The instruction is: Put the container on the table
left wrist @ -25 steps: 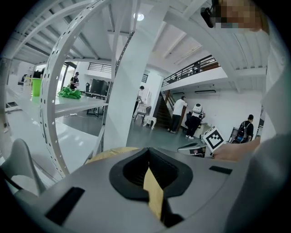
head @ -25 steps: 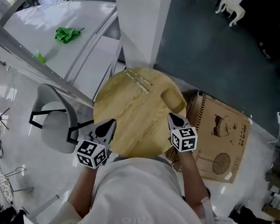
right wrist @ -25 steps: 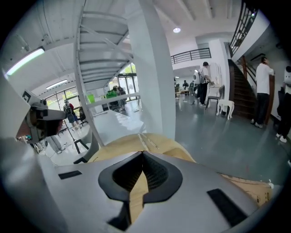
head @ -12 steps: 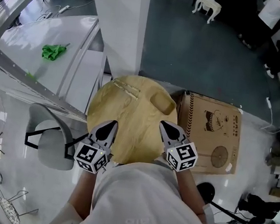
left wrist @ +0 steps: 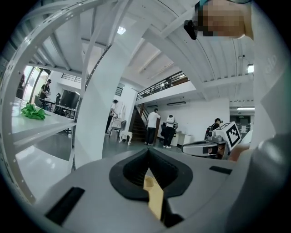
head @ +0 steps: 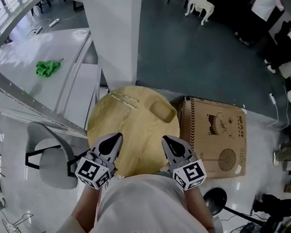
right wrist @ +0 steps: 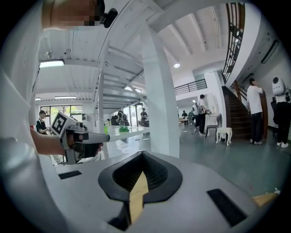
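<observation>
Beside a white pillar [head: 110, 33], a person holds a round, tan container [head: 132, 122] level above the floor [head: 212, 63]. The left gripper [head: 116, 136] and right gripper [head: 167, 139] are each clamped on its near rim, one at either side. A cardboard box [head: 215, 135] lies just right of it. The white table [head: 18, 55], bearing a green cloth [head: 47, 67], stands well apart at left.
</observation>
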The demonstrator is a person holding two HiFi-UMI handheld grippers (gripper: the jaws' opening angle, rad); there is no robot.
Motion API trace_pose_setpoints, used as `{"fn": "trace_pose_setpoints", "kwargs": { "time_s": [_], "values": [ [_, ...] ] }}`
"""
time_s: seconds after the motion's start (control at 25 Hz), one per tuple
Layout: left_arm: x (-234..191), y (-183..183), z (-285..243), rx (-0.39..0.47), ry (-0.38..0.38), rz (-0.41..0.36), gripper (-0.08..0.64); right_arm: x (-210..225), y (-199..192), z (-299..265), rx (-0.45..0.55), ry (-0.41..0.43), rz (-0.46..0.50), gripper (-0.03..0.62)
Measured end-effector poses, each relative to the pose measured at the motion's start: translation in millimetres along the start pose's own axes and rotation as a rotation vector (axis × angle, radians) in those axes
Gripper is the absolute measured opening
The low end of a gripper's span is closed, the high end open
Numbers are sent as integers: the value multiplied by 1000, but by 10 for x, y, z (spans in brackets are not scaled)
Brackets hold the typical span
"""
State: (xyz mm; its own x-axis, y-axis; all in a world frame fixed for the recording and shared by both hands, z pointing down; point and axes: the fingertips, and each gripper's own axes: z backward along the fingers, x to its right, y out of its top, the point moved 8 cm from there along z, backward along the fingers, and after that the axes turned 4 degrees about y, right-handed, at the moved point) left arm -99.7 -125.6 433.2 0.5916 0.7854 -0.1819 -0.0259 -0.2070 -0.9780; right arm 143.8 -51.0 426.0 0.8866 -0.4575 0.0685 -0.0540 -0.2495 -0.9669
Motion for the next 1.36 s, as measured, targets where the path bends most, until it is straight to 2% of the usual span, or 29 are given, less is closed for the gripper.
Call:
{"fn": "trace_pose_setpoints", "kwargs": {
  "time_s": [0.24, 0.4, 1.36],
  "values": [
    [31, -3, 34, 3, -15, -4, 17, -93, 4, 58, 18, -3, 10, 26],
    [28, -25, 37, -4, -25, -8, 16, -155, -12, 20, -4, 8, 35, 26],
    [65, -40, -23, -27, -1, -17, 17, -77, -117, 17, -33, 8, -24, 26]
  ]
}}
